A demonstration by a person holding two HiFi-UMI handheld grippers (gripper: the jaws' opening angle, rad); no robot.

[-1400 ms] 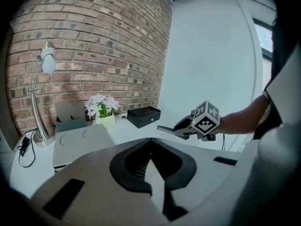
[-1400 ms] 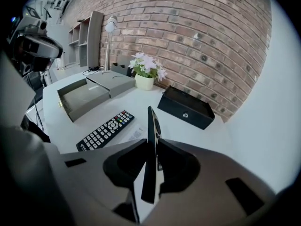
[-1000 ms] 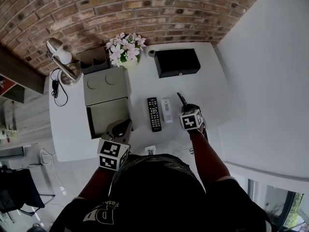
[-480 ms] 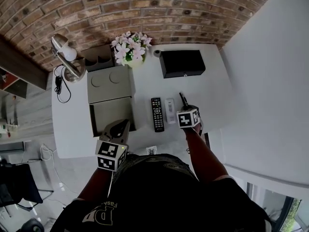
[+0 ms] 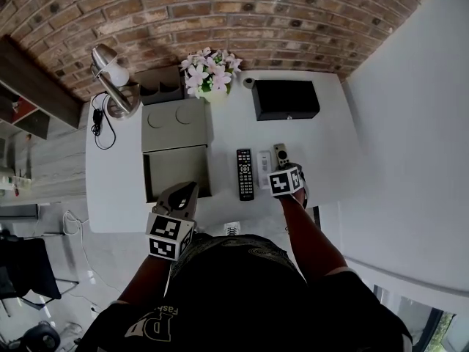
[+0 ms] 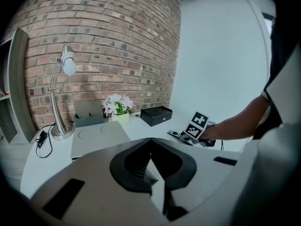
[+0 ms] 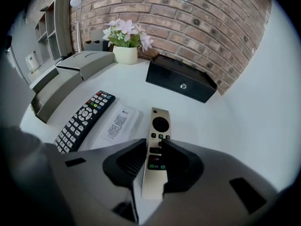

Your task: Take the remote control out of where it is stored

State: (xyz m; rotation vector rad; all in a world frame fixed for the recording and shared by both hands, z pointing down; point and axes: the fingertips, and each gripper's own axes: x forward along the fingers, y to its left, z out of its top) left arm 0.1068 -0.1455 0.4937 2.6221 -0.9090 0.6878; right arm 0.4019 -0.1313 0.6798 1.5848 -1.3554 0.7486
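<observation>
White tabletop (image 5: pixel 330 152) below the brick wall: the right gripper (image 7: pixel 153 149) is clamped on the gold remote control (image 7: pixel 160 121), low beside a white remote (image 7: pixel 117 124). Gripped only at its near end, it may pivot or slip. The left gripper (image 6: pixel 151 145) hangs closed and empty.

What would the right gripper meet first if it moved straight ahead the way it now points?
Probably the black box. The right gripper is shut on the beige remote, whose tip would reach it first; only bare table lies between, though depth is unclear.
</observation>
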